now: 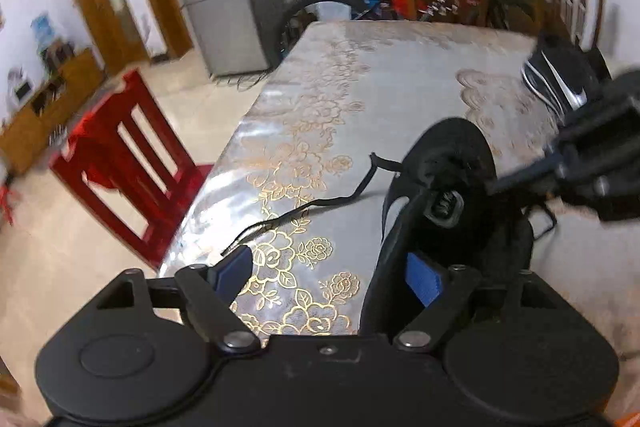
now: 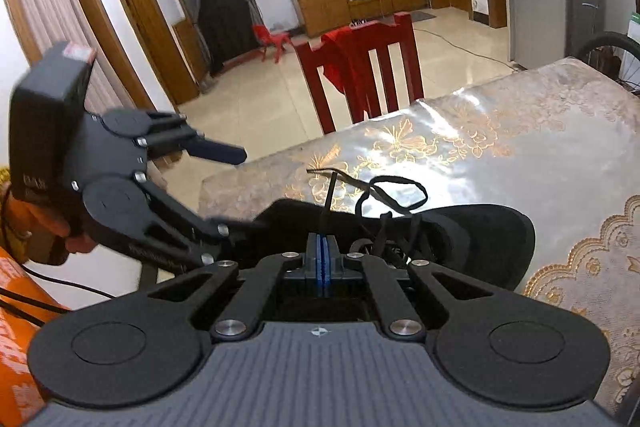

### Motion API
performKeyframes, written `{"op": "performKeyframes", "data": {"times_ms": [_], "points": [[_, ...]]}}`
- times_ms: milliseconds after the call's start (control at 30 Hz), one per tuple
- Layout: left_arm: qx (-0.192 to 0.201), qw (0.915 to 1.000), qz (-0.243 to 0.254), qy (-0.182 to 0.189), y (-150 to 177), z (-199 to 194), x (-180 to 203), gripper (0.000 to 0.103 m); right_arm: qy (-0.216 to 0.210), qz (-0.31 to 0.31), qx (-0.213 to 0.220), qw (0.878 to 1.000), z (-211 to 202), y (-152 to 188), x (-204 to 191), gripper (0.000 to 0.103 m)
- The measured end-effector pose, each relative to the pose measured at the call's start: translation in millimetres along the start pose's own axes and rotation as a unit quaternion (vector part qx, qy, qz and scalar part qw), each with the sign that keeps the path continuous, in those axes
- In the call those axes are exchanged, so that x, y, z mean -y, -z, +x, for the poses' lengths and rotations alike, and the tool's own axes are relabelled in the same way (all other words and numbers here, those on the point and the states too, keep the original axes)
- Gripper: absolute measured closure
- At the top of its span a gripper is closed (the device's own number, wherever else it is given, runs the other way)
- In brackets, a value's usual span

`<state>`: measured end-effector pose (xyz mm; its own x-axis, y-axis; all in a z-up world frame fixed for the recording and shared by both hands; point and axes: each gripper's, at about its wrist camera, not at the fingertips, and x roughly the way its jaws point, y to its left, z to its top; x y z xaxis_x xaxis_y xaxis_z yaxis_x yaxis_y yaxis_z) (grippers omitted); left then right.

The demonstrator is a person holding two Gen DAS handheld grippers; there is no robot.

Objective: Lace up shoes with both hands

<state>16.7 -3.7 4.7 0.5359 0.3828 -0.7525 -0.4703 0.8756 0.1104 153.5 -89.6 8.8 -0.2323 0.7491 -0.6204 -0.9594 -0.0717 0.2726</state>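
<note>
mostly black shoe [image 2: 472, 247], loose black lace [image 2: 394, 193], floral tablecloth [image 2: 540, 131]

The black fabric shoe [image 2: 472, 243] lies on its side at 6 o'clock; its thin black lace [image 2: 394, 193] loops loose toward 12 o'clock.

Both fisheye views look steeply down from close above the floral-clothed bench [image 1: 360, 75], sharing the black fabric shoe [image 2: 480, 239] and the red wooden chair [image 1: 120, 163].
</note>
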Motion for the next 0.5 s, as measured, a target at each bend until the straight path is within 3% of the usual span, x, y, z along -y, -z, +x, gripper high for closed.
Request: {"op": "performKeyframes", "data": {"times_ms": [67,167,267,400,500], "points": [[-0.007,0.9986,-0.047,0.023,-1.5,3.7,-10.9,0.034,0.006,-0.013,-0.012,1.0,-3.3,3.9,-1.1,0.101],[-0.02,0.9884,-0.135,0.066,-0.5,10.4,-32.8,0.045,0.01,-0.041,-0.039,0.998,-0.9,-0.9,-3.3,0.101],[-0.028,0.9786,-0.186,0.084,-0.6,16.2,-47.5,0.048,-0.019,-0.023,-0.077,0.997,10.2,-11.6,4.8,0.101],[-0.026,0.9768,-0.198,0.078,-6.0,22.8,-53.7,0.051,-0.078,0.08,-0.144,0.983,33.3,-28.0,28.4,0.101],[-0.008,0.9843,-0.164,0.064,-10.2,22.3,-48.4,0.051,-0.1,0.135,-0.168,0.971,42.0,-31.9,37.4,0.101]]}}
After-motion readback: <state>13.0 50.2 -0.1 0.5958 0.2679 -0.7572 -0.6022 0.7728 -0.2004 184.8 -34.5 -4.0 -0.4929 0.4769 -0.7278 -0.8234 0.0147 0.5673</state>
